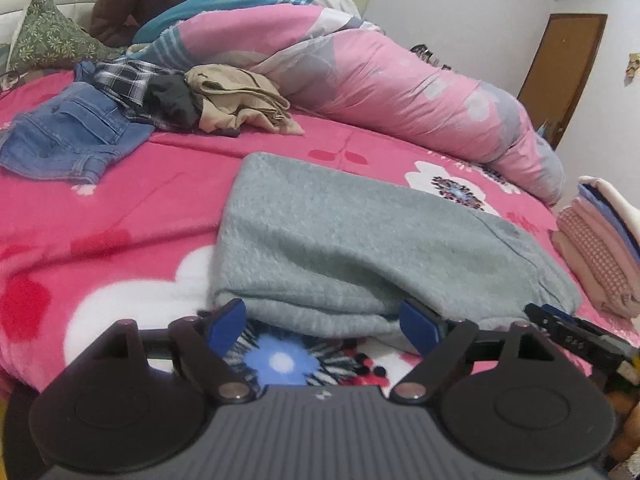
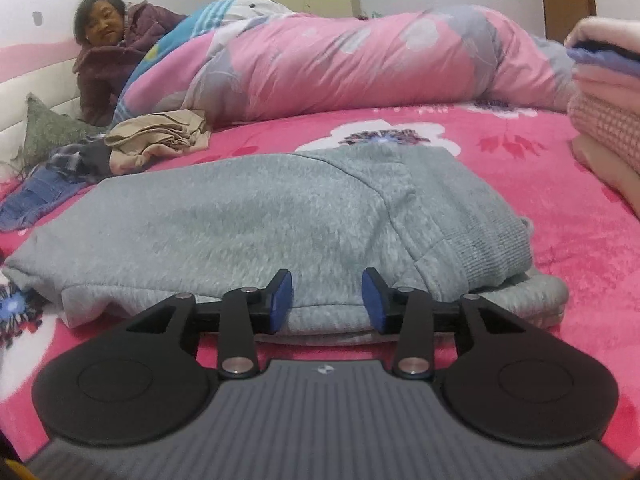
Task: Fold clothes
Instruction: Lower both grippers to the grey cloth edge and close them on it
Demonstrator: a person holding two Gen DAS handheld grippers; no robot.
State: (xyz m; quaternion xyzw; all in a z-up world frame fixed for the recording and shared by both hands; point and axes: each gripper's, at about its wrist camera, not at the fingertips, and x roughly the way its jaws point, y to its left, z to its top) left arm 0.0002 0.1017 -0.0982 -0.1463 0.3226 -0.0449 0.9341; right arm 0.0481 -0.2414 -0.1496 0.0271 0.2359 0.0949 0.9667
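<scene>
The sweater lies on the bed, unfolded clothes behind-left, folded stack right.

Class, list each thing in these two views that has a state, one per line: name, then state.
Grey sweater: folded, flat on the bed.
Left claw: open wide at the sweater's near edge.
Right claw: open, gripping nothing.
Stack of clothes: folded, piled.
Jeans: unfolded, crumpled.
Beige garment: unfolded, heaped.
Pink quilt: rolled up.
Door: shut.

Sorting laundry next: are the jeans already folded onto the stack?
No. The jeans lie crumpled at the bed's far left, apart from the folded stack at the right.
</scene>
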